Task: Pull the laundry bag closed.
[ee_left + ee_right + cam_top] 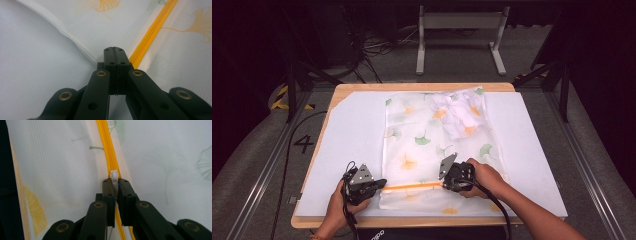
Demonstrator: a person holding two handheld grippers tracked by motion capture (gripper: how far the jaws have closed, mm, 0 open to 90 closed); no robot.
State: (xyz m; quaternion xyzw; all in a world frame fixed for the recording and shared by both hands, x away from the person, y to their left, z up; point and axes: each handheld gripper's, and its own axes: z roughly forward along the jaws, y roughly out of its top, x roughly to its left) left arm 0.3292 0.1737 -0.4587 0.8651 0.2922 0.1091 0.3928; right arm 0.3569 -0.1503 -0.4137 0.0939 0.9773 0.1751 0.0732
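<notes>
Translucent white mesh laundry bag point(434, 145) printed with ginkgo leaves, lying flat along the middle of the white table cover point(347, 135), a bundle of white cloth point(457, 115) showing through its far right corner. Orange zipper point(412, 186) running left to right across the near end of the bag. Left hand point(343, 204) in from the near edge, wrist low, wrapped around the left gripper point(114, 51) and aiming it rightward at the bag's near left corner; jaws pressed flat together at the bag's edge beside the zipper's end, whether on fabric impossible to tell. Right forearm reaching in slantwise from the near right, right hand point(484, 176) cupped over the right gripper point(114, 181), pointed leftward along the zipper line. Jaws there nearly together, pinching the small white zipper pull point(114, 177) directly over the orange teeth. Both grippers low on the bag, facing one another, well apart along the zipper.
</notes>
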